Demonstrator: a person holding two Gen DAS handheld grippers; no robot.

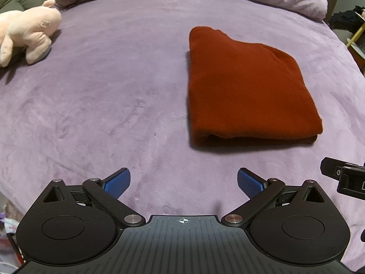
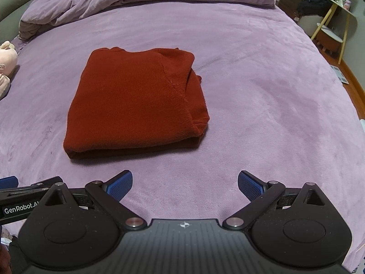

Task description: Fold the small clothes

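Sweater folded on bed
My left tool and right tool are both open, empty, near the red sweater on the bed

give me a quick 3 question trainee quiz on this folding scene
1. True or false: the rust-red knit sweater lies folded in a compact rectangle on the lilac plush bedspread.
2. How do the left gripper and right gripper stand? A) both shut on cloth B) both with jaws open, holding nothing C) one clamps a sleeve
3. Fill in: the pale pink plush toy lies to the sweater's ____.

Key: 1 true; 2 B; 3 left
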